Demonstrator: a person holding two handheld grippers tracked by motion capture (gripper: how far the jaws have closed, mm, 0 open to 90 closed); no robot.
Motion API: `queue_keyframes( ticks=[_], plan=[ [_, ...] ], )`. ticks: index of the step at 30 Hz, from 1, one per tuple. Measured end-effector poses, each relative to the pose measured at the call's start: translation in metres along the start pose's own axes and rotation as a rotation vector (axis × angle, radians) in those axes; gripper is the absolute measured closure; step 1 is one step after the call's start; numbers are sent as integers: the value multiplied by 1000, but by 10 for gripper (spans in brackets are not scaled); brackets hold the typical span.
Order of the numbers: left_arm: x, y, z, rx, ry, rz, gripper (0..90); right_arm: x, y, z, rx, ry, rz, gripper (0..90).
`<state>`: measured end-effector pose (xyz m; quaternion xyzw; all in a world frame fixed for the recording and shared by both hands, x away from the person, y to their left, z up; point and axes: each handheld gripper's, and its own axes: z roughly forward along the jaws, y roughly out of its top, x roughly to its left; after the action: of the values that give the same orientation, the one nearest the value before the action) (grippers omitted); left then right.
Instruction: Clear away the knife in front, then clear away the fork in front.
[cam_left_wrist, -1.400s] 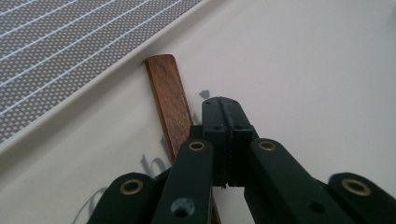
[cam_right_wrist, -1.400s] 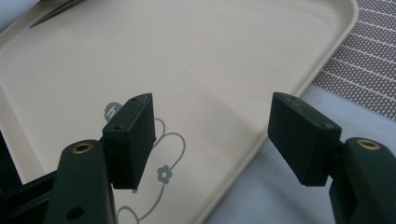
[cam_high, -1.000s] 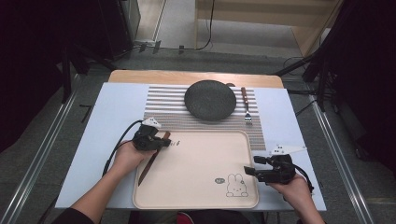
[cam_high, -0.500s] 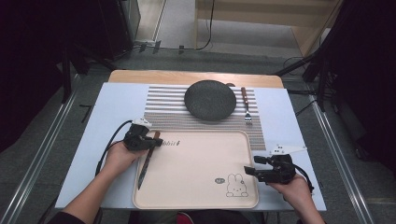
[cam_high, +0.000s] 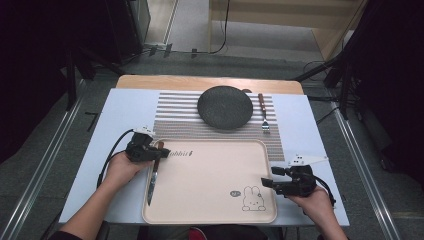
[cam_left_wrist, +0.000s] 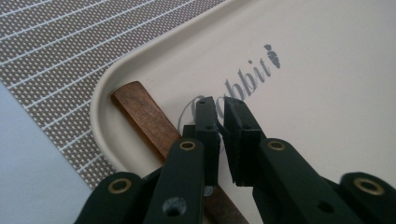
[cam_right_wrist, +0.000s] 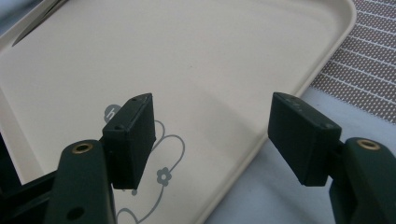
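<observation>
The beige tray (cam_high: 215, 185) sits at the near edge of the pale blue table (cam_high: 115, 120), touching the striped placemat (cam_high: 175, 112) along its far side. One thing lies in it: a knife (cam_high: 153, 174) with a wooden handle, flat on the tray floor close against the left wall. The tray floor also carries a printed word near the far left corner and a rabbit drawing near the near right corner. On the placemat beyond stand a dark round plate (cam_high: 225, 106), nothing on it, and a fork (cam_high: 263, 112) just to its right, lying on the mat.

Left hand (cam_high: 120, 167) comes in from the bottom left, forearm angled toward the tray's far left corner. Left gripper (cam_high: 162, 151) is held low over that corner, jaws pointing right, across the knife handle. In the left gripper view its jaws (cam_left_wrist: 220, 121) have just been opening; they stand a narrow slit apart with nothing between them, and the wooden handle (cam_left_wrist: 149, 119) passes beneath and to their left, unclamped.

Right hand (cam_high: 312, 200) rests at the tray's near right edge. Right gripper (cam_high: 265, 182) points left over the rim, jaws level and wide apart, empty.

Knife long axis runs roughly parallel to the tray's left wall: handle end toward the placemat, blade tip toward the person.
</observation>
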<state>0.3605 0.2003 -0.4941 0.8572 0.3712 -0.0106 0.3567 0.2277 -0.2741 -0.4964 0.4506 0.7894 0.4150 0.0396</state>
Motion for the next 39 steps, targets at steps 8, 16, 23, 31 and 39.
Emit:
queue_keyframes(
  ticks=[8,16,23,31,39],
  plan=[
    [-9,3,-10,-30,-140,-9,544,0,1,0,-17,1,9,307],
    [-24,1,-23,-52,-168,53,409,1,6,-3,-59,6,3,293],
    [-32,-3,-38,-104,-187,56,380,-2,7,-5,-49,27,28,262],
    [-34,-10,-44,-112,-179,66,334,-5,12,-6,-54,17,60,262],
    [-35,-17,-49,-121,-182,66,334,-10,21,-4,-54,4,57,283]
  ],
)
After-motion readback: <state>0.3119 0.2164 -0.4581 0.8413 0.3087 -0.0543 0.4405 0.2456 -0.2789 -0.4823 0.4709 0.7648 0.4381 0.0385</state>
